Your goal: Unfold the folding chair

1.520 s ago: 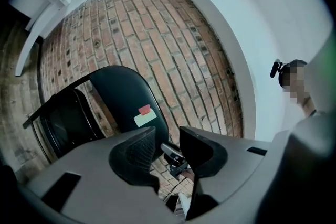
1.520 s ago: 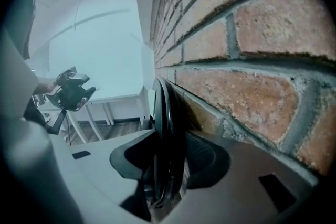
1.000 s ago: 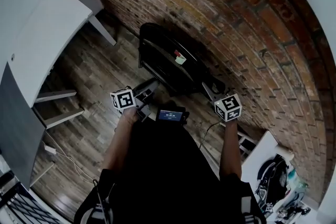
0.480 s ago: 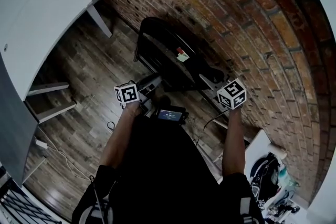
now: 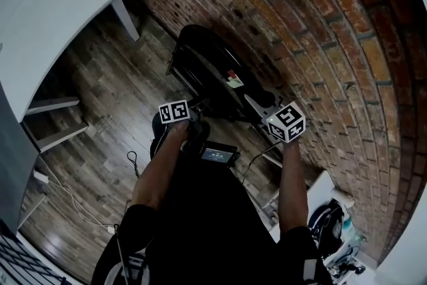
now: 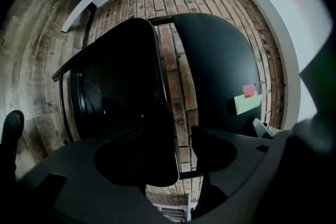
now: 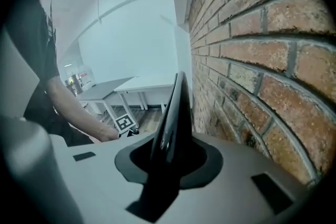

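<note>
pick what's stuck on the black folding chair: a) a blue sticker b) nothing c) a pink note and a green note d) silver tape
c: a pink note and a green note sit together on a black panel of the folding chair.

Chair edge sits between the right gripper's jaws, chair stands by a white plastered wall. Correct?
One thing is off: the wall is bare red brick, not white plaster, as the right gripper view shows. The rest holds: the chair has its thin black edge between the jaws of the right gripper, which are closing on it.
</note>
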The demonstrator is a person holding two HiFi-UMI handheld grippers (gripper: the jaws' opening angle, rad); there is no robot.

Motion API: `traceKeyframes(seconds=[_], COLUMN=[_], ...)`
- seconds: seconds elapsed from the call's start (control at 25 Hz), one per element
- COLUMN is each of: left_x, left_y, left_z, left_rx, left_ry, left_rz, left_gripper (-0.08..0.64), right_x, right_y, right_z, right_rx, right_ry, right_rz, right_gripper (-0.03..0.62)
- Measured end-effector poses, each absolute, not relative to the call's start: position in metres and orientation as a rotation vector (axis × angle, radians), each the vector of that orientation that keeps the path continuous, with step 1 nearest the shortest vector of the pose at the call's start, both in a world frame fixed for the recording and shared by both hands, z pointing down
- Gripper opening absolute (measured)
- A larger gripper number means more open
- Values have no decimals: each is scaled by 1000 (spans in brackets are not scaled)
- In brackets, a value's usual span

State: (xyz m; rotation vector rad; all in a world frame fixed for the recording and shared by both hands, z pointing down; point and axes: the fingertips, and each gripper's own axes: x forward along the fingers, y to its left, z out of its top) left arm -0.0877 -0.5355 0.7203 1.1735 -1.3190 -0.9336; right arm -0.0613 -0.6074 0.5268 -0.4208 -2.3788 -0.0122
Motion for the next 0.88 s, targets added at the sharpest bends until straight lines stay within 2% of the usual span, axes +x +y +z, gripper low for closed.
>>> traceKeyframes(seconds=[0.4, 0.44, 0.52, 0.56, 0.8, 0.84, 0.88], left_x=[-83, -83, -82, -82, -76, -75, -73], left_y=[-565, -563, -558, -555, -540, -535, -529], left_z=[719, 721, 725, 726, 718, 717, 716], left_rx=[1202, 1195, 1175, 1168, 1167, 1184, 1209], left_ry=[-1265, -1265, -1245, -1230, -1148, -1139, -1131], left_rz=[-1064, -1066, -1086, -1100, -1177, -1169, -1146], left_gripper=[280, 252, 143, 120, 76, 41, 40], right_x=[-57, -56, -55, -54, -47, -47, -46], right_y=[-579, -578, -576, -574, -553, -546, -538], right_z=[525, 525, 526, 526, 522, 523, 524], right_rx=[-427, -426, -426, -428, -398, -396, -394], right_ry=[-2367, -2367, -2364, -2364, -2375, -2374, -2374], right_rz=[28, 28, 31, 31, -30, -38, -45], right_gripper=[86, 86, 86, 86, 80, 78, 78])
